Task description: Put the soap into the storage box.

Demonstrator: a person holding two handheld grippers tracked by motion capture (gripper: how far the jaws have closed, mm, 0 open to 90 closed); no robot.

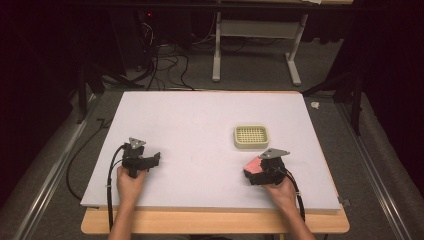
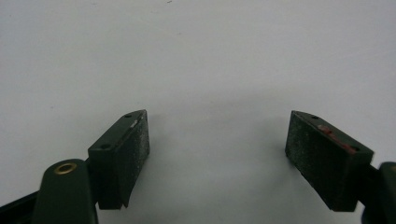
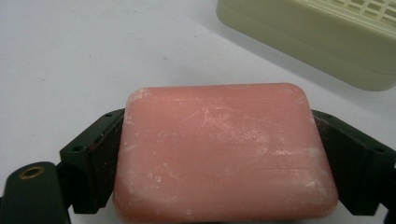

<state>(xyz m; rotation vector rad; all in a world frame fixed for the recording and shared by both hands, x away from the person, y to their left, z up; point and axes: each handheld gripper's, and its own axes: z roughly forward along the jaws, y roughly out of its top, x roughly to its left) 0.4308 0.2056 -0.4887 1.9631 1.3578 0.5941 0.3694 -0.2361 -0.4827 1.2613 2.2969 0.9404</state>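
1. Holding a pink bar of soap (image 3: 224, 154) between its two jaws, my right gripper (image 1: 263, 171) sits near the front right of the white table (image 1: 200, 130); in the right gripper view both pads press against the short ends of the bar, one on each side.
2. I see the soap's broad face turned up toward the camera, scuffed with pale marks, its corners rounded.
3. From the high view the soap (image 1: 253, 165) shows as a pink patch at the left of my right gripper, low over the table.
4. I find a pale green soap dish (image 1: 251, 136) with a slotted grid top just beyond the right gripper, apart from the soap; in the right gripper view its wall (image 3: 308, 37) fills the upper right corner.
5. My left gripper (image 1: 148, 161) rests near the front left of the table, well apart from the soap and the dish.
6. I read the left gripper's jaws as spread wide, with bare white table between them; one pad (image 2: 135, 144) looks dusty and worn.
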